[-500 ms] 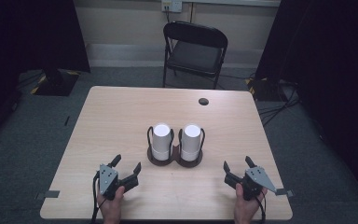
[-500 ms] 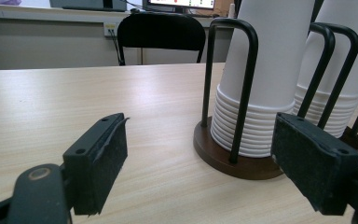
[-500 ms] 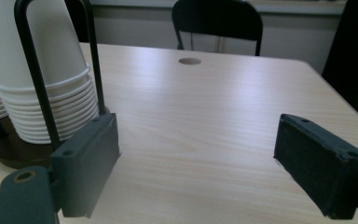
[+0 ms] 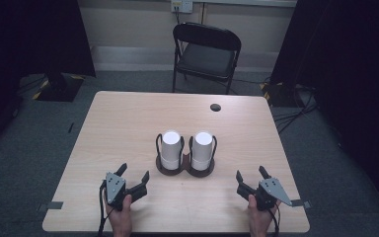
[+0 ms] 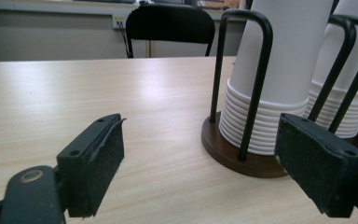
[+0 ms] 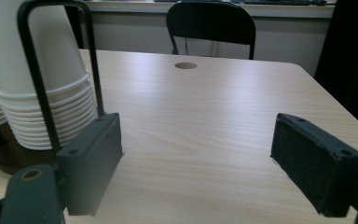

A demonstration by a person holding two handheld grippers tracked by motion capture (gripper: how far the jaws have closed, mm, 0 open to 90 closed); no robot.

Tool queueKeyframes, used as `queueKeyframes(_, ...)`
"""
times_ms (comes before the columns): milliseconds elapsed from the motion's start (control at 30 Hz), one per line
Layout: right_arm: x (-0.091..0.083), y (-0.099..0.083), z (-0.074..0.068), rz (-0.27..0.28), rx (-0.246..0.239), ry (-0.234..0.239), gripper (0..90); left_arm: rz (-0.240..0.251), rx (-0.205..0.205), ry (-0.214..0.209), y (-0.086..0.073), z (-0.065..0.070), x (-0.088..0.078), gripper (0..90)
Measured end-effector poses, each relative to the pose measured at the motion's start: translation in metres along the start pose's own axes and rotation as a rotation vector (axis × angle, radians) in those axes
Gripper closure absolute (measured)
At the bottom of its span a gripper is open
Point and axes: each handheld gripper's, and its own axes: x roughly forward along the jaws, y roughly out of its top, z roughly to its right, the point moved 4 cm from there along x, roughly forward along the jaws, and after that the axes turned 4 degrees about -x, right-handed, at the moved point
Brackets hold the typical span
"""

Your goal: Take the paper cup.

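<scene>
In the high view, two stacks of white paper cups stand upside down at the middle of the pale wooden table (image 4: 128,123), each caged by black wire loops rising from a dark brown double-ringed holder (image 4: 185,169). The left stack of white paper cups (image 4: 170,149) and the right stack of white paper cups (image 4: 202,149) sit side by side, just apart.

The left gripper (image 4: 133,175) lies at the lower left of the frame, held by the person's left hand (image 4: 121,217) coming in from the bottom edge. Its jaws stand wide apart with nothing between them — they point up toward the holder from near it, without touching. In the left gripper view the left stack (image 5: 279,79) fills the upper right, the right stack (image 5: 349,84) behind it, and bare table shows between the two black pads.

The right gripper (image 4: 250,178) lies at the lower right, gripped by the right hand (image 4: 260,219). Its jaws too are spread and empty — in the right gripper view only tabletop lies between them, with a cup stack (image 6: 42,84) at the left edge.

A black folding chair (image 4: 205,54) stands beyond the table's far edge, and a small round hole (image 4: 215,107) sits in the tabletop near that edge.
</scene>
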Motion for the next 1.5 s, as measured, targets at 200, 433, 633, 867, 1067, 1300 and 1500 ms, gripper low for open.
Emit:
queueKeyframes(200, -0.005, -0.001, 0.0, 0.019, 0.009, 0.024, 16.7, -0.003, -0.114, -0.041, 0.001, -0.011, -0.001, 16.0)
queueKeyframes(433, -0.006, -0.001, -0.003, 0.02, -0.003, 0.028, 17.8, -0.008, -0.078, -0.121, 0.014, 0.002, -0.001, 18.4)
queueKeyframes(633, -0.006, -0.001, -0.002, 0.023, 0.005, 0.032, 17.9, -0.009, -0.039, -0.174, 0.024, 0.018, 0.001, 21.5)
queueKeyframes(867, -0.006, -0.001, -0.003, 0.024, 0.005, 0.042, 18.3, -0.019, -0.01, -0.234, 0.029, 0.035, 0.005, 23.5)
queueKeyframes(1067, -0.006, -0.001, -0.002, 0.027, 0.009, 0.049, 18.5, -0.012, 0.004, -0.281, 0.035, 0.045, 0.008, 25.4)
queueKeyframes(1300, -0.006, -0.001, -0.003, 0.017, 0.011, 0.048, 19.0, -0.02, 0.013, -0.337, 0.045, 0.054, 0.015, 25.4)
queueKeyframes(1500, -0.006, -0.001, -0.003, 0.016, 0.014, 0.051, 18.9, -0.012, 0.023, -0.371, 0.055, 0.065, 0.021, 25.7)
